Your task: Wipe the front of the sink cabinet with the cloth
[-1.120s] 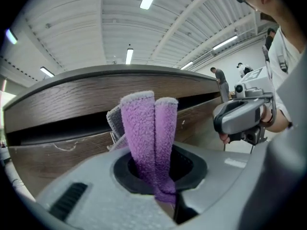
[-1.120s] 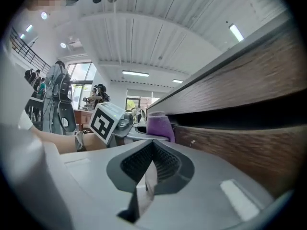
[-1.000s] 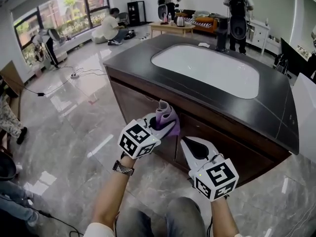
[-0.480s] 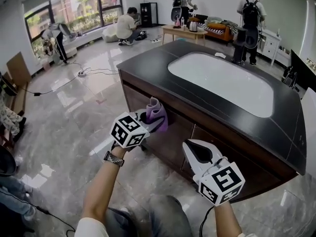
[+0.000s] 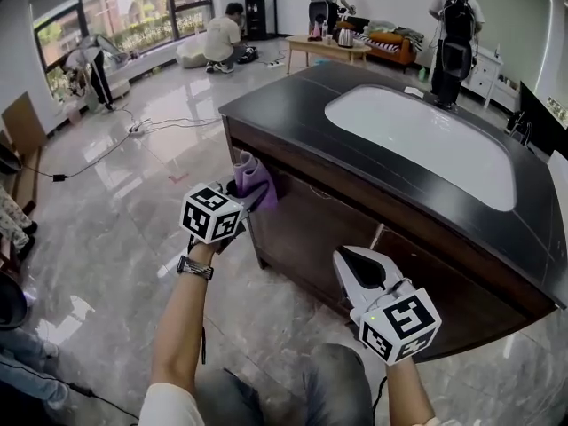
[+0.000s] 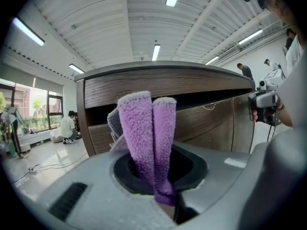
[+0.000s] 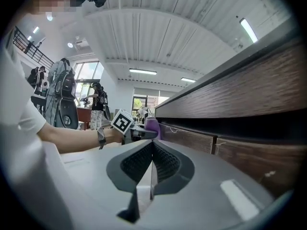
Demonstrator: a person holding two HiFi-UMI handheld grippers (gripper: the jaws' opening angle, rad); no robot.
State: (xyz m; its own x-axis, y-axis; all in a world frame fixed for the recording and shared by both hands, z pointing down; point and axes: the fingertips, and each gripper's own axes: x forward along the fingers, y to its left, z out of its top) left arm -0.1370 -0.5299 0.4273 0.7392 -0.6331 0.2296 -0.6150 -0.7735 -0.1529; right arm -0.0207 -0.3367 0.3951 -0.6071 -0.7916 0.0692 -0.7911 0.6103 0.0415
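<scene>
The purple cloth (image 5: 254, 179) is pinched in my left gripper (image 5: 241, 193) and pressed against the dark wood front of the sink cabinet (image 5: 328, 229), near its left corner under the black countertop. In the left gripper view the folded cloth (image 6: 146, 138) stands up between the jaws with the cabinet front (image 6: 201, 114) just behind it. My right gripper (image 5: 355, 272) hangs low before the cabinet's middle, shut with nothing in it. The right gripper view shows its jaws (image 7: 151, 164) closed, with the left gripper and cloth (image 7: 151, 126) far off along the cabinet.
A white sink basin (image 5: 426, 142) is set in the black countertop (image 5: 293, 96). Glossy marble floor (image 5: 115, 211) spreads to the left, with cables on it. Several people stand or crouch at the back near a table (image 5: 328, 50) and sofa. My knees (image 5: 293, 389) are below.
My left gripper has slid the cloth leftward along the cabinet front to near the left corner. The right gripper has stayed low and shut.
</scene>
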